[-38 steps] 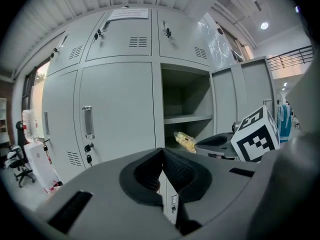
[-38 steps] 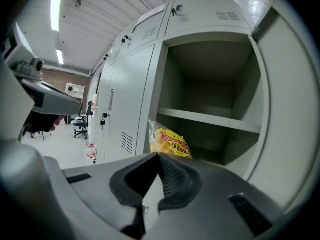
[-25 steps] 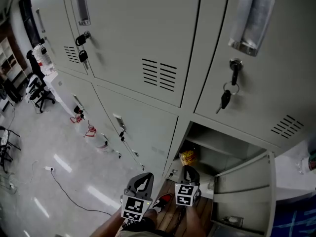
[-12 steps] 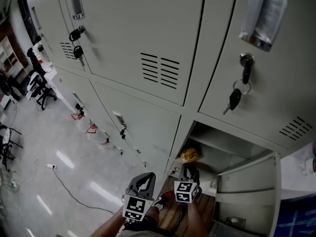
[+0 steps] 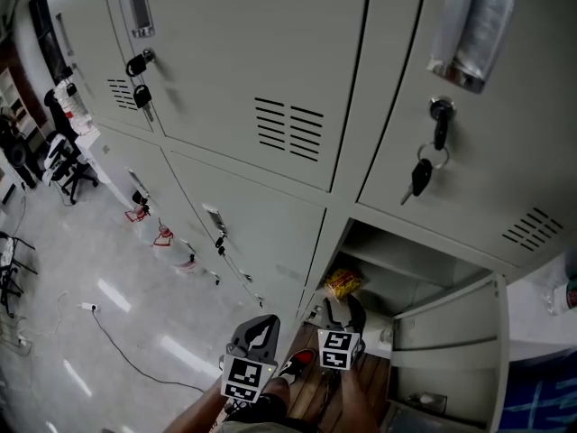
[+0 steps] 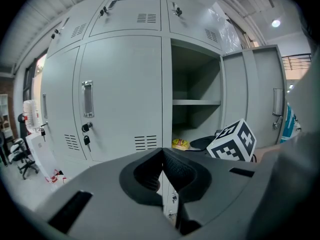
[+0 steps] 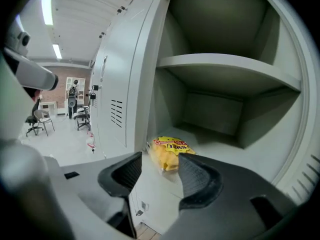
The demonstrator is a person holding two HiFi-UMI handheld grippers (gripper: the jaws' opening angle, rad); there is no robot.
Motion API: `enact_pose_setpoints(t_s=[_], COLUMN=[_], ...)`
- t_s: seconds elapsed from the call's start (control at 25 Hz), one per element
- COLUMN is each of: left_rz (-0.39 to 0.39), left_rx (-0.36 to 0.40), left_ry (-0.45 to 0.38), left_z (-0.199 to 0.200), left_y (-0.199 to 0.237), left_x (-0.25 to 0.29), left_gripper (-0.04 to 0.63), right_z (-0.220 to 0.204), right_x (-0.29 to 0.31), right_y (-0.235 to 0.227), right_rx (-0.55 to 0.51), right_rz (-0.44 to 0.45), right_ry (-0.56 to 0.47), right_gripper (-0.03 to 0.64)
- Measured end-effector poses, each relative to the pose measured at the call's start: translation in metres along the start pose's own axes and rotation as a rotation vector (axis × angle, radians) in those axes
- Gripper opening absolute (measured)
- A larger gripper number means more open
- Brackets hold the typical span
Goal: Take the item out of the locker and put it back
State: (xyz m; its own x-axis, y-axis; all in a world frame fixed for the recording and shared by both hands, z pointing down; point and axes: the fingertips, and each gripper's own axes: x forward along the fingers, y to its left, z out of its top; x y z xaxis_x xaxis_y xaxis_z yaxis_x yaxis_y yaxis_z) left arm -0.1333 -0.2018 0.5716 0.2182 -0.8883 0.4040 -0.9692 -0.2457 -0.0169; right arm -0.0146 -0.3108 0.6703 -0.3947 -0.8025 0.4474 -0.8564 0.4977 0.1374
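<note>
A yellow snack bag [image 5: 343, 283] lies at the front of the open locker's floor [image 7: 220, 159]. In the right gripper view the bag [image 7: 169, 151] sits just ahead of my right gripper [image 7: 160, 164]. Its jaws are opening, and its pads stand apart from the bag without pressing it. In the head view my right gripper [image 5: 343, 312] reaches into the locker mouth. My left gripper [image 5: 261, 330] hangs beside it outside the locker, shut and empty. The left gripper view shows its jaws [image 6: 162, 159] meeting, with the bag [image 6: 180, 144] far beyond them.
The locker door [image 5: 451, 332] stands swung open on the right. A shelf [image 7: 225, 66] divides the compartment above the bag. Closed lockers with keys [image 5: 419, 174] in their locks fill the wall. A red shoe [image 5: 296, 365] is below the grippers. Office chairs [image 5: 68, 165] stand far left.
The right gripper's jaws, closed at the bag half a second ago, now stand apart, and the bag rests on the locker floor. The left gripper has stayed in place.
</note>
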Motion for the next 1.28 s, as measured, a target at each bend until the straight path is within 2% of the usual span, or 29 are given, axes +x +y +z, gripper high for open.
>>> enact_pose_setpoints(t_s=[0.12,0.72,0.96,1.28], left_rz=[-0.003,-0.002,-0.017,-0.069], left_rx=[-0.001,0.022,0.037,0.064], left_ry=[-0.003,-0.071,-0.114,-0.184], left_z=[0.001,0.025,0.040,0.065], left_y=[-0.001,-0.003,-0.011,-0.037], left_x=[0.000,-0.018,-0.030,-0.048], left_gripper=[0.023,0.023,0.023,0.023], right_z=[0.001,0.030,0.049,0.078], right_x=[-0.001,-0.031,-0.067,-0.138], right_y=[-0.004,-0.005,-0.013,-0.028], right_rx=[0.029,0.021,0.072,0.093], right_rz=[-0.004,-0.019,-0.030,-0.088], right_ry=[-0.014,-0.050,-0.093,-0.194], right_gripper=[0.253,0.253,0.224,0.193])
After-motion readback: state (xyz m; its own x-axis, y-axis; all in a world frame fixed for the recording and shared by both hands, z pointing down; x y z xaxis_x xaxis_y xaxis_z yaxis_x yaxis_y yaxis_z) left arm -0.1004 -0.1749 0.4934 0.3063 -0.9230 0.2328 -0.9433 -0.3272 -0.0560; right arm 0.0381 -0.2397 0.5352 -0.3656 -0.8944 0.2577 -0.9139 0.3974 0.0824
